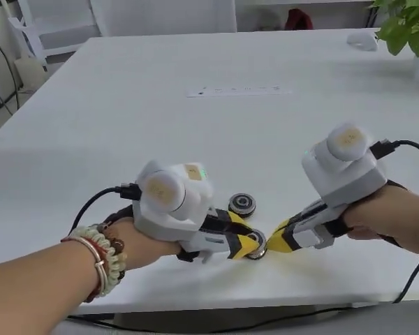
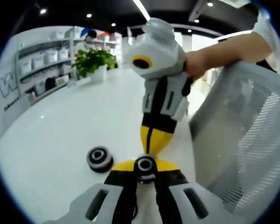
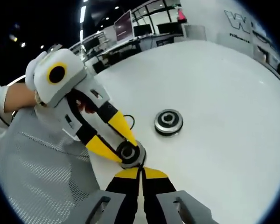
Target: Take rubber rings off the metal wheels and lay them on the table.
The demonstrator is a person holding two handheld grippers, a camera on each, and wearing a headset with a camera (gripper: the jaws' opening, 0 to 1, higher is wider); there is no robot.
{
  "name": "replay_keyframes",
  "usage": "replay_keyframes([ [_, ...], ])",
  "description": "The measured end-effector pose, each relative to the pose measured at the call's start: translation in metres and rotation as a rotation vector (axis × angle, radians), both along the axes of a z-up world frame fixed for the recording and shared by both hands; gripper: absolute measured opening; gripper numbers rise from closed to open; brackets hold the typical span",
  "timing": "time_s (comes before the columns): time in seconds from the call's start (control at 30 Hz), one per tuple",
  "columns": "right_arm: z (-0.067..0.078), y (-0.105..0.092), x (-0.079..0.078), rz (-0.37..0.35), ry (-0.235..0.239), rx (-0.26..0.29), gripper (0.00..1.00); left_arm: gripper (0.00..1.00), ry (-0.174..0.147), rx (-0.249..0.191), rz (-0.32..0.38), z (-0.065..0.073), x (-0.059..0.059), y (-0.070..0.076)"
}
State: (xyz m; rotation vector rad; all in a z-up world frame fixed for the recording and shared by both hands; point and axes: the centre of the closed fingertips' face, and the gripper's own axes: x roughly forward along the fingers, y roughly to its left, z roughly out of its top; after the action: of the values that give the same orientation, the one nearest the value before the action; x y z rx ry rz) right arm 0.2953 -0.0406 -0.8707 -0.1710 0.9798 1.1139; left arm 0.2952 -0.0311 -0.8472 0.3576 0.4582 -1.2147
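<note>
Near table edge: L gripper clamps 1 metal wheel; R gripper, jaws together, noses its rim. 2nd wheel sits just beyond. Rubber rings likely soft, stretchy, snug: pinch outer edge, peel.

Setting: open-plan office. Evidence: large white table; potted plant at its 1 o'clock corner; rows of monitors; wall shelves of boxes; mesh chair; ceiling lights.

Open tabletop fwd w/ loose wheel close by, plant far right
</note>
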Motion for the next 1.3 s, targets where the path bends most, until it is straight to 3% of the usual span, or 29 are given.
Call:
replay_keyframes([
  [0.1,0.001,-0.001,0.000,-0.056,0.052,0.030,0.00,0.15,-0.006,0.004,-0.003,0.000,0.001,0.000],
  [0.37,0.008,-0.001,-0.001,-0.128,0.116,0.098,0.00,0.15,-0.015,0.007,-0.009,0.000,0.001,0.000],
  [0.43,0.014,0.000,0.002,-0.159,0.123,0.132,0.00,0.15,-0.016,0.007,-0.011,0.000,0.002,0.000],
  [0.47,0.020,0.004,0.001,-0.176,0.155,0.181,0.00,0.15,-0.019,0.006,-0.012,0.000,0.002,0.000],
  [0.5,0.018,0.002,0.001,-0.180,0.160,0.162,0.00,0.15,-0.022,0.009,-0.011,0.000,0.002,0.001],
  [0.7,0.020,0.005,-0.002,-0.178,0.158,0.153,0.00,0.15,-0.020,0.008,-0.011,-0.001,0.003,0.000],
  [0.8,0.020,0.005,-0.003,-0.142,0.105,0.117,0.00,0.15,-0.021,0.006,-0.014,-0.001,0.003,0.001],
  [1.07,0.023,0.009,-0.003,-0.151,0.125,0.125,0.00,0.14,-0.032,0.012,-0.016,-0.001,0.002,0.003],
  [1.3,0.025,0.015,-0.005,-0.110,0.088,0.109,0.00,0.14,-0.034,0.011,-0.012,-0.001,0.002,0.004],
])
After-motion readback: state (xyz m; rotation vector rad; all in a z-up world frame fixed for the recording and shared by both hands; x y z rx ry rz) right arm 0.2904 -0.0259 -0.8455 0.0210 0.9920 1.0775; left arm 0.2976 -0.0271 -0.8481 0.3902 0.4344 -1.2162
